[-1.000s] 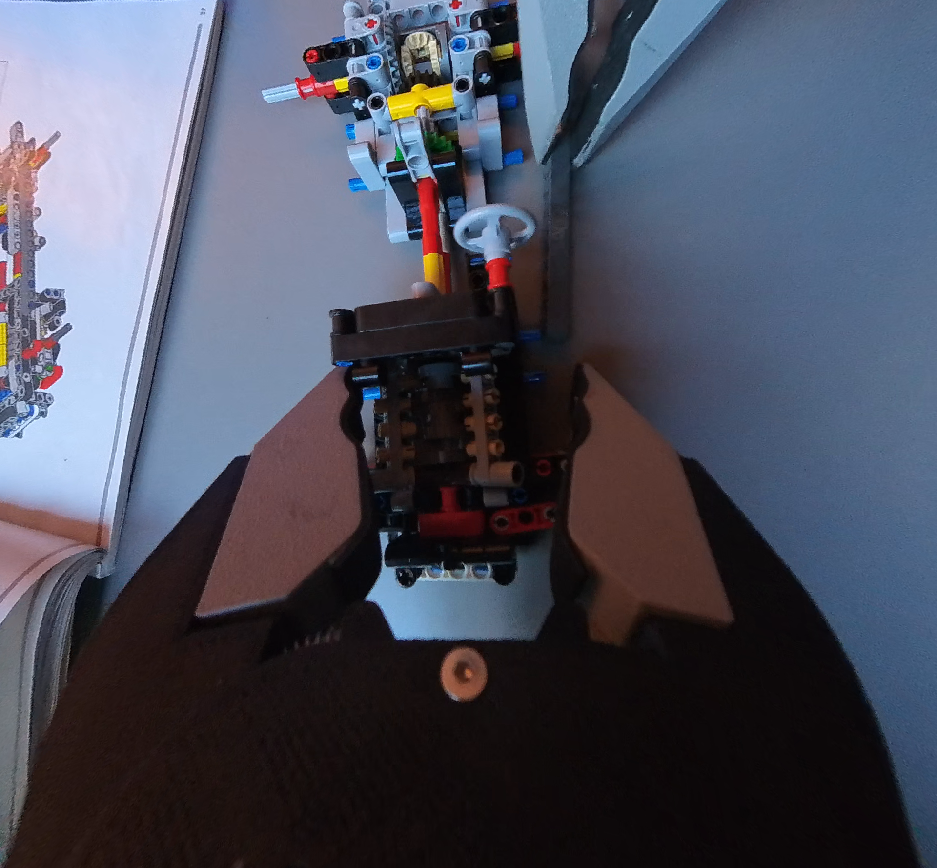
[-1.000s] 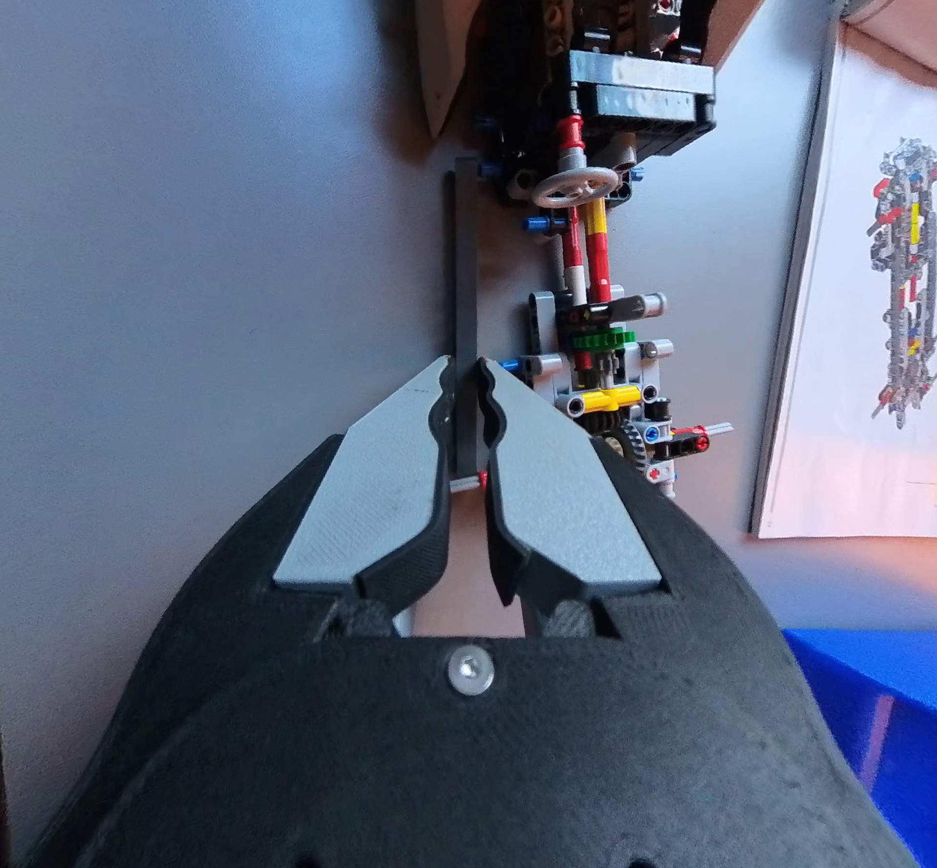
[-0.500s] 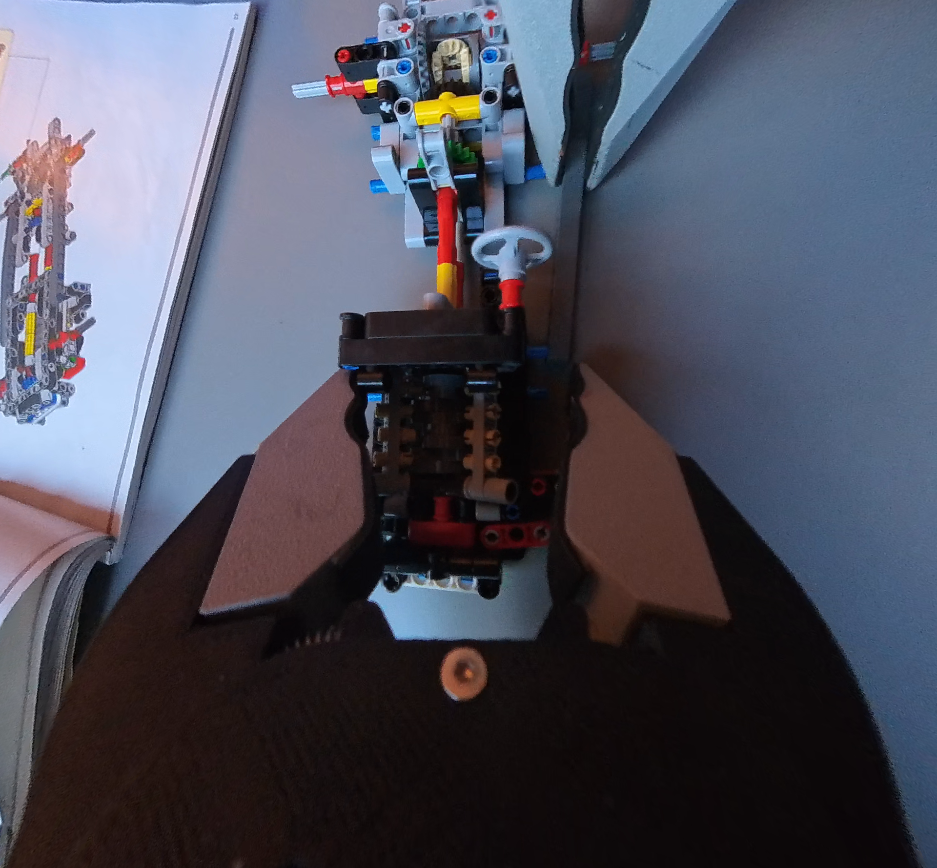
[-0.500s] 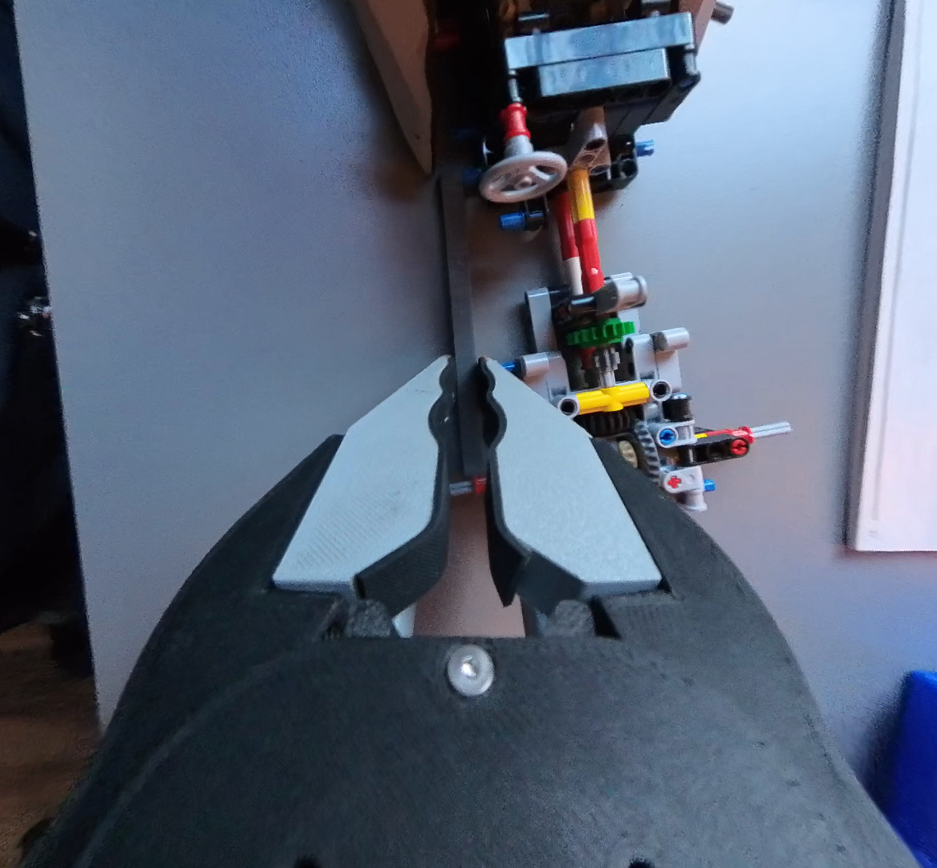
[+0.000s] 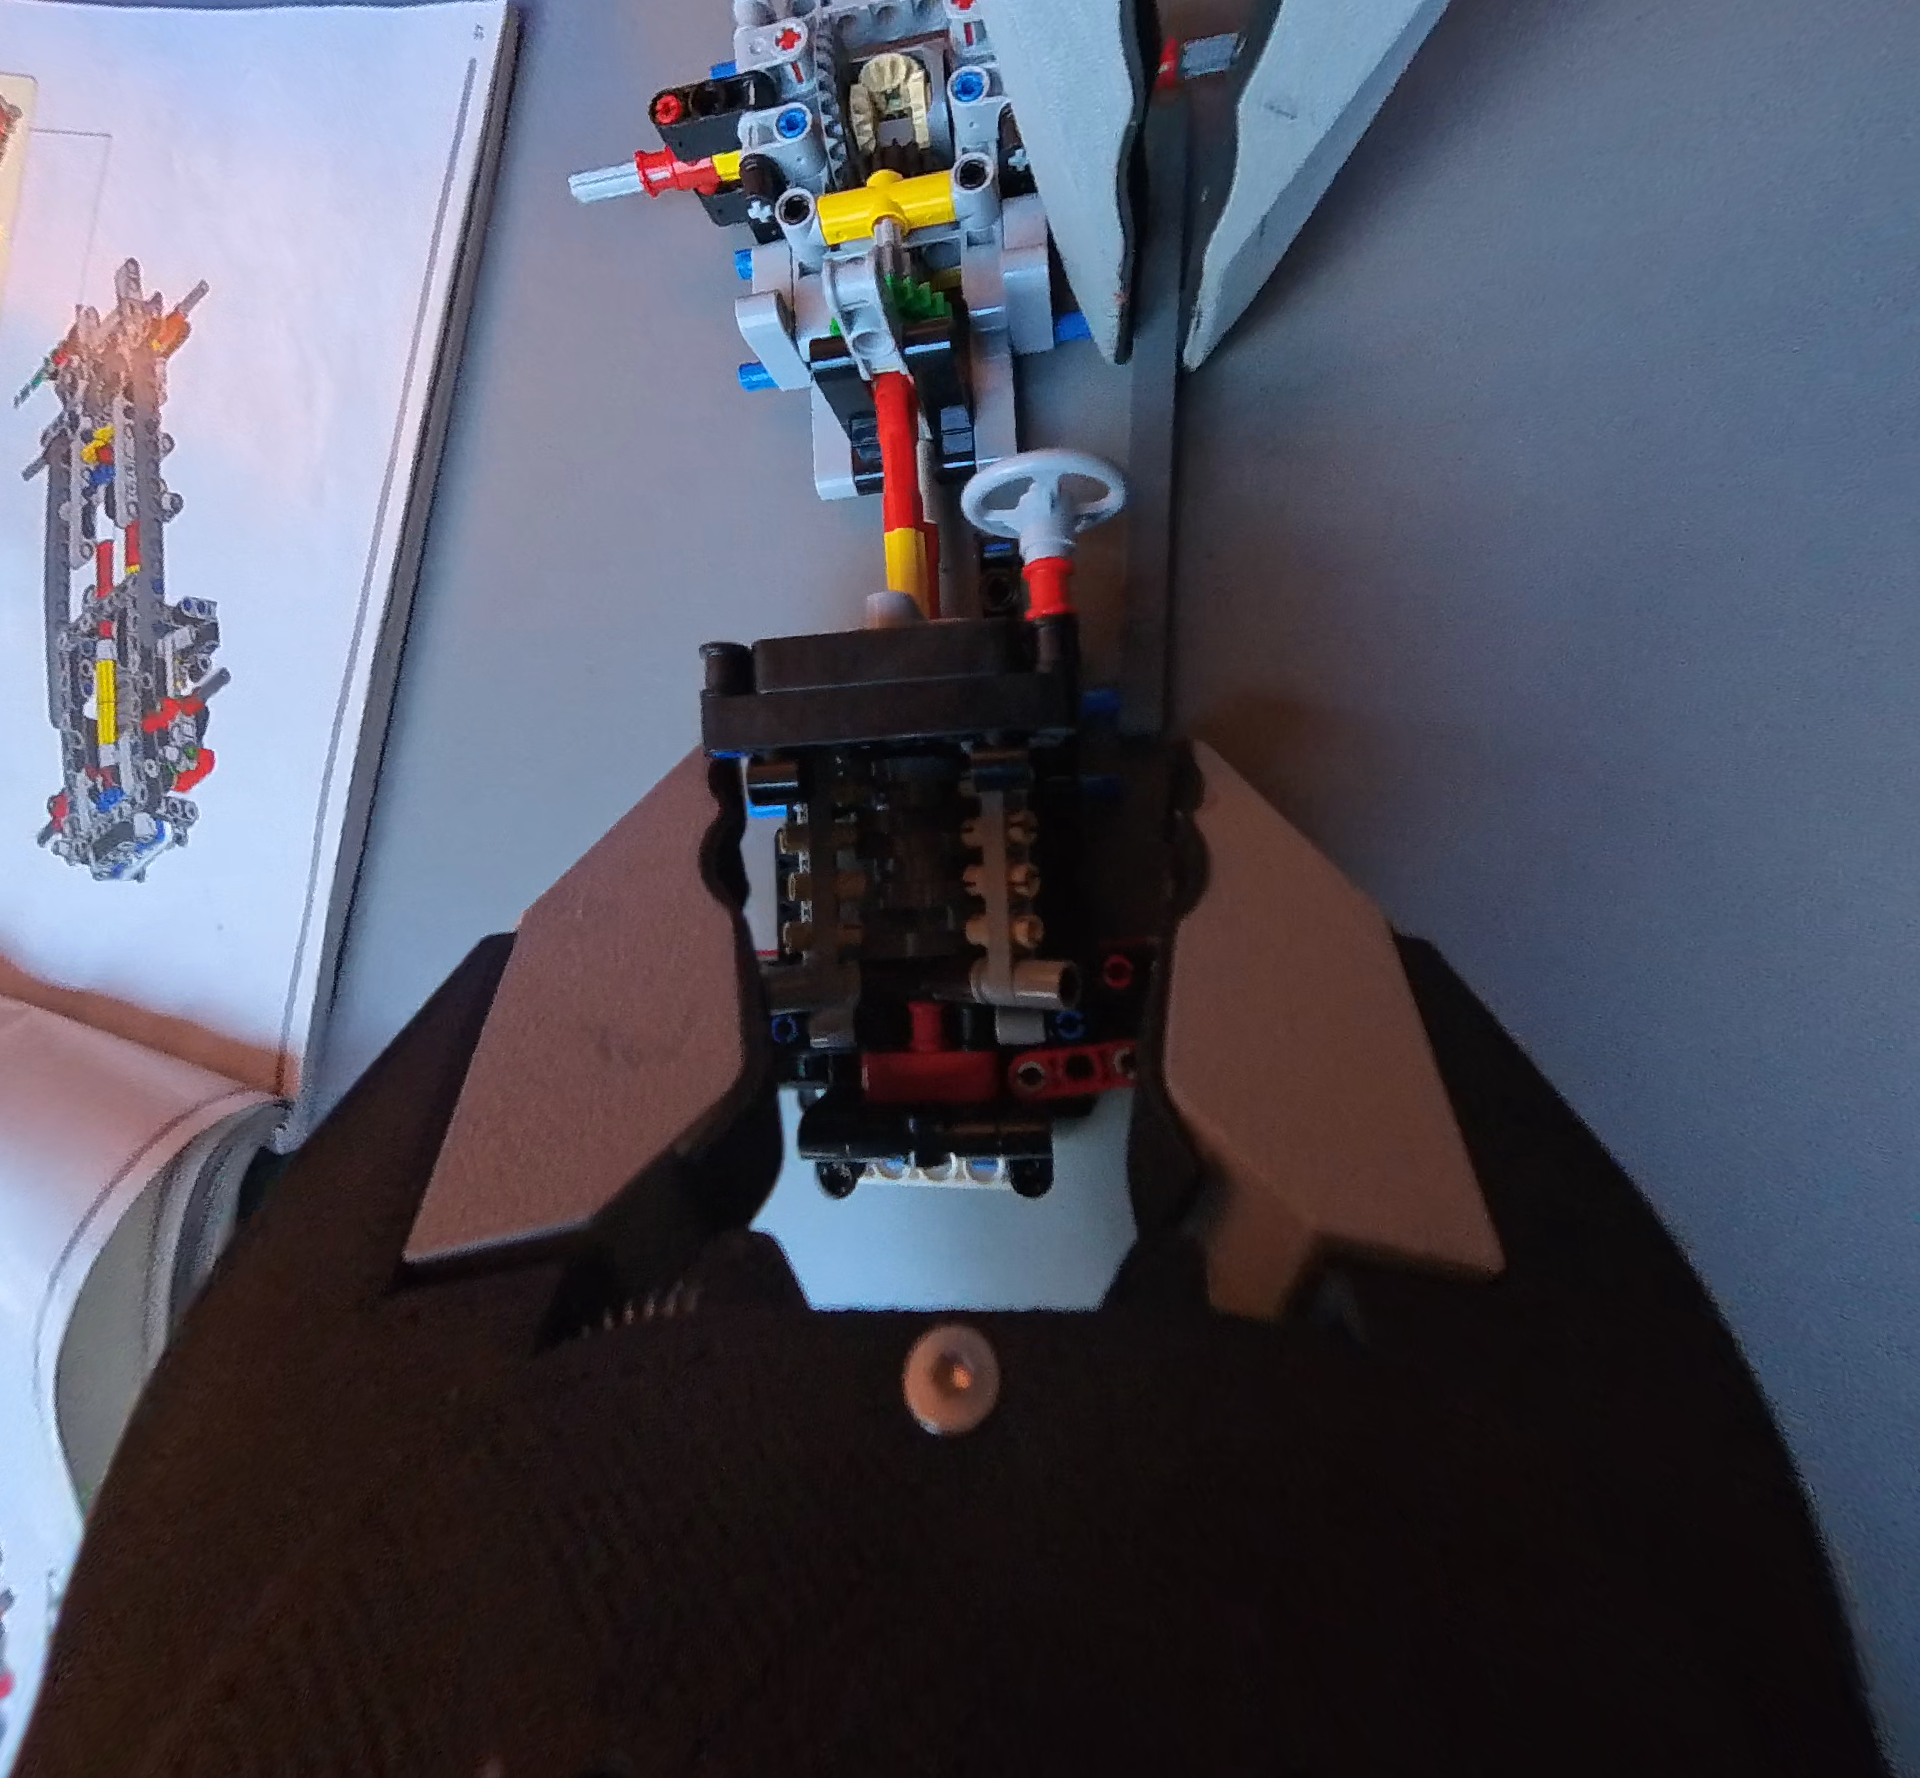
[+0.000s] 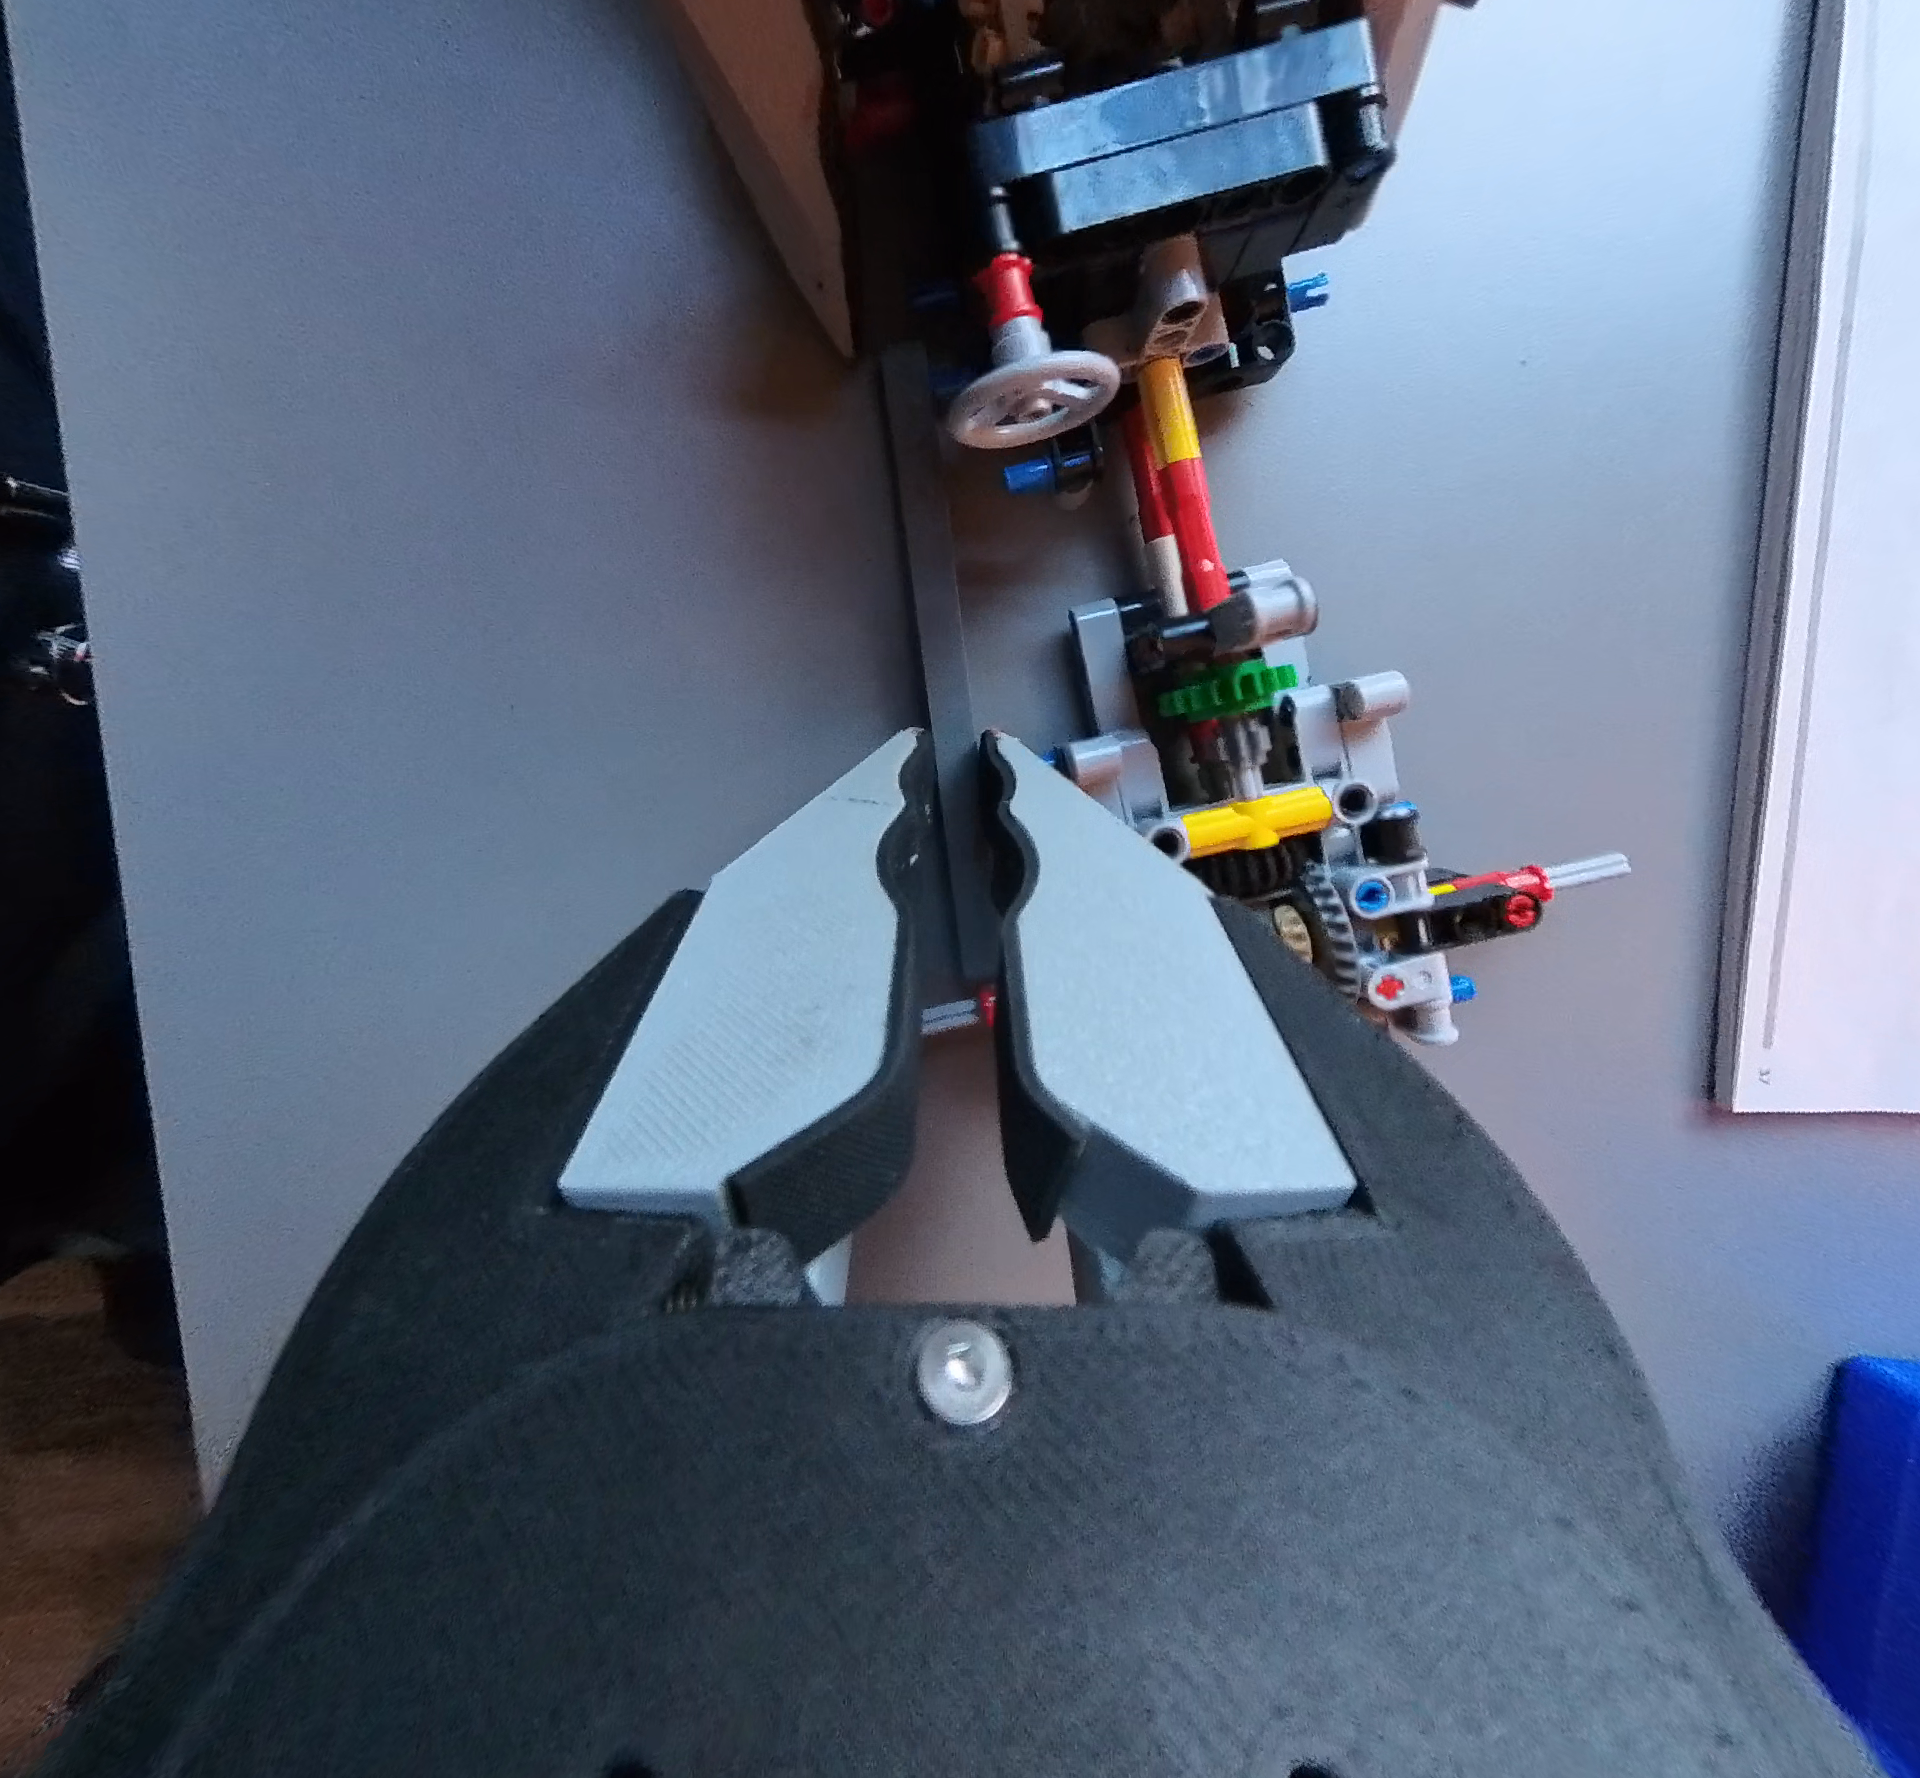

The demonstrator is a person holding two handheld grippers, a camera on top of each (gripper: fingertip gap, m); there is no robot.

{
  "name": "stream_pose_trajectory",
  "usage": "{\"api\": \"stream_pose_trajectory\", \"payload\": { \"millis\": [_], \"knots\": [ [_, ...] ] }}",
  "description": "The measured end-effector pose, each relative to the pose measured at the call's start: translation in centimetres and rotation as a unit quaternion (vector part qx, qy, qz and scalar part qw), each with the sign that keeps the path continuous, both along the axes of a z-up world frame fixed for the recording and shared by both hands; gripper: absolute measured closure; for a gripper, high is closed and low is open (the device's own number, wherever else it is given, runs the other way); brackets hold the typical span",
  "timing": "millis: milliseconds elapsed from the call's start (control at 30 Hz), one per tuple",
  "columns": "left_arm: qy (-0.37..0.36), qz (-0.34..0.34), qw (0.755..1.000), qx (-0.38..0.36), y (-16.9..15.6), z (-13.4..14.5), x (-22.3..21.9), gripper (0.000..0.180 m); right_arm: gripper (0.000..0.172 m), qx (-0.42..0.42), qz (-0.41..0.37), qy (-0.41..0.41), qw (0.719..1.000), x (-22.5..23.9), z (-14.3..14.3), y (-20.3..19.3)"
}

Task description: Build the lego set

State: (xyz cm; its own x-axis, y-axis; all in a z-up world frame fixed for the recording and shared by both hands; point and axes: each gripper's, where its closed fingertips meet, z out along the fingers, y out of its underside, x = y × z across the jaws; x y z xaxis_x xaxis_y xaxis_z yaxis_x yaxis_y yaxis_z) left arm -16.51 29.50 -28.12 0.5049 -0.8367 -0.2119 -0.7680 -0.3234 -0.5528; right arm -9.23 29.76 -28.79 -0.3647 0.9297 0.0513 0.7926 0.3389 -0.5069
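A long brick-built vehicle chassis (image 5: 883, 211) lies stretched between my two grippers above the grey table (image 5: 1558, 793). My left gripper (image 5: 956, 767) is shut on its black engine-block end (image 5: 894, 689), one finger on each side; its fingers (image 6: 727, 66) also show at the top of the right wrist view. A grey steering wheel (image 5: 1042, 492) stands just past the block. My right gripper (image 6: 954, 741) is shut on the near end of a long dark grey beam (image 6: 925, 523) that runs along the chassis side. It also shows in the left wrist view (image 5: 1155, 357), beside the gear end (image 6: 1247, 814).
An open instruction booklet (image 5: 260, 378) lies on the left in the left wrist view, and on the right in the right wrist view (image 6: 1849, 481). A blue bin (image 6: 1870, 1572) sits at the lower right. The table's edge (image 6: 62, 585) runs down the left. The left gripper's tips are roughly 8 cm from the right gripper's.
Both grippers have shifted over the table with the chassis and beam still in them. In the right wrist view the booklet and bin slid right and the table edge came in.
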Motion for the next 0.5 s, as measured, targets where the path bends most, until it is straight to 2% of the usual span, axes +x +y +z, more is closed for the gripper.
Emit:
{"api": "stream_pose_trajectory", "payload": {
  "millis": [200,267,500],
  "knots": [
    [-0.003,-0.014,1.0,-0.016,0.3,-0.1,0.2,0.098,0.166,-0.004,-0.002,0.001,1.0,0.1,-0.1,0.2],
    [0.001,-0.012,1.0,-0.01,0.8,-0.1,0.1,0.09,0.166,0.0,-0.003,0.002,1.0,0.1,-0.1,0.4],
    [-0.016,-0.019,1.0,-0.01,1.6,1.2,-0.1,0.092,0.166,-0.004,-0.003,0.005,1.0,0.3,-0.1,0.5]
  ]
}}
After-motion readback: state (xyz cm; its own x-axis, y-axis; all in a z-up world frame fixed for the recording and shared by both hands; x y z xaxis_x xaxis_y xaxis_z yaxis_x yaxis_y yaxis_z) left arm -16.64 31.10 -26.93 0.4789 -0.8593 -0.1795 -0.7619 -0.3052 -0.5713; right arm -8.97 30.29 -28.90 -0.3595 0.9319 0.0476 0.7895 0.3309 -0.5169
